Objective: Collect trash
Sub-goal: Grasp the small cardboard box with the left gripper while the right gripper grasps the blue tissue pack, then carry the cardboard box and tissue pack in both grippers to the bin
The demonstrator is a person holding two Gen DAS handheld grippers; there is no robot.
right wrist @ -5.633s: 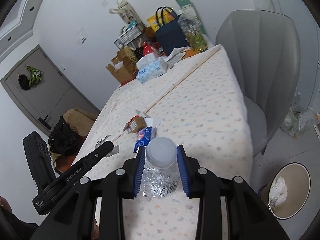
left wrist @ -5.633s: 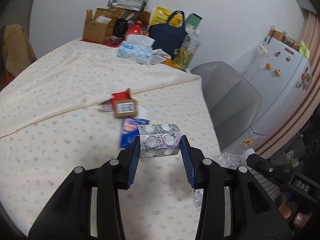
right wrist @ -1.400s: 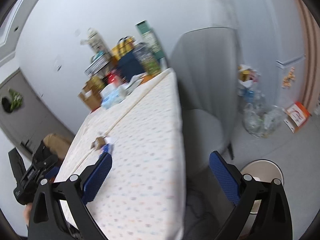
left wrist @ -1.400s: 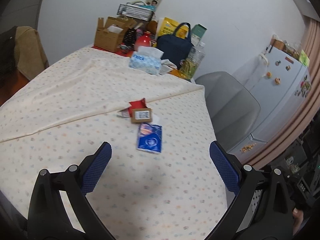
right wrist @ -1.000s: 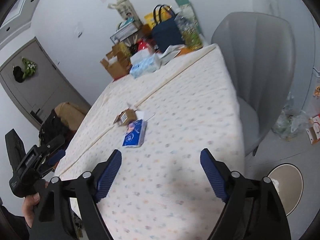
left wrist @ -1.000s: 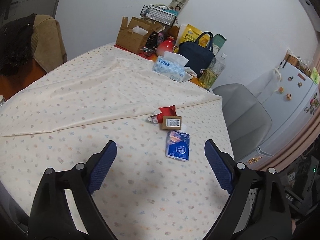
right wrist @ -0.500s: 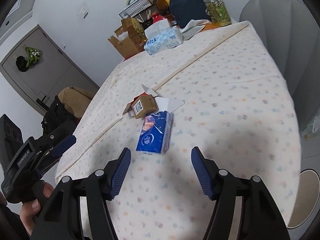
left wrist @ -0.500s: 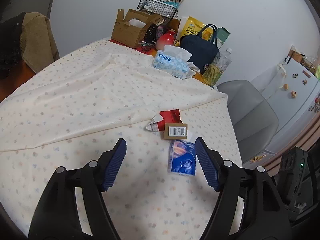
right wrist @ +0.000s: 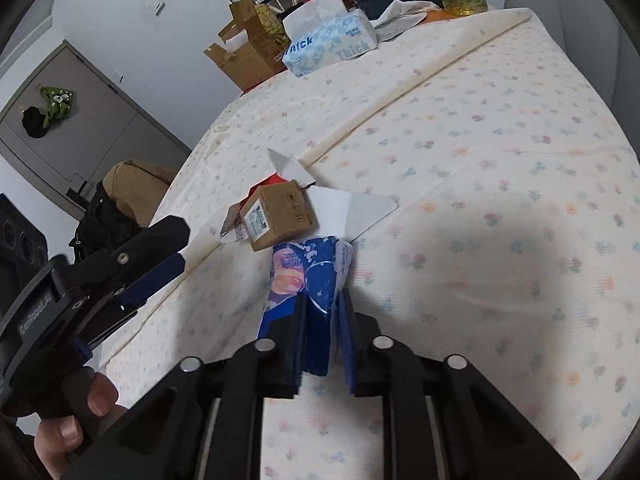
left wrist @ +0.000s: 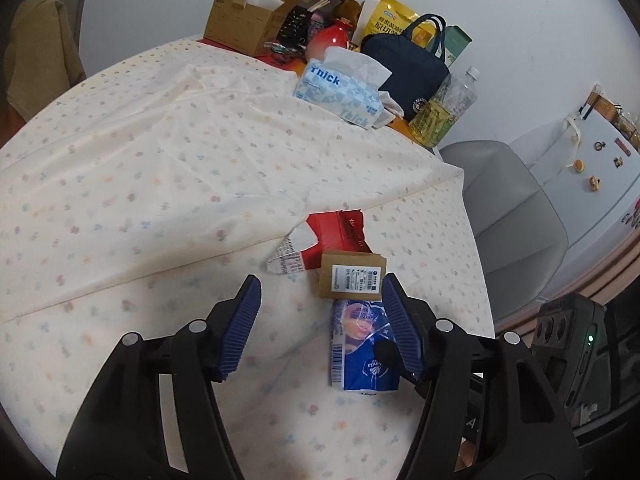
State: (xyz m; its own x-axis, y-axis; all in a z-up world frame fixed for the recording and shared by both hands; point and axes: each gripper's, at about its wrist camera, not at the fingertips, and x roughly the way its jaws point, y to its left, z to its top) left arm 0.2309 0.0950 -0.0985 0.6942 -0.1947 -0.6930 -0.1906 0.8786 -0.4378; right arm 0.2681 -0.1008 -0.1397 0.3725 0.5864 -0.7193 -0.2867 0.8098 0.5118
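Two "Thick" logos mark the tissue box (left wrist: 340,92) behind the blue wrapper (right wrist: 304,276).

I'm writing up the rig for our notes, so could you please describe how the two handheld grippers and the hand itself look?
Both the left gripper and the right gripper have matte black linkage arms with silver pivot screws and ribbed blue finger pads. The left one's body carries white lettering, seen from the right wrist. The bare hand holding it shows no sleeve or glove.
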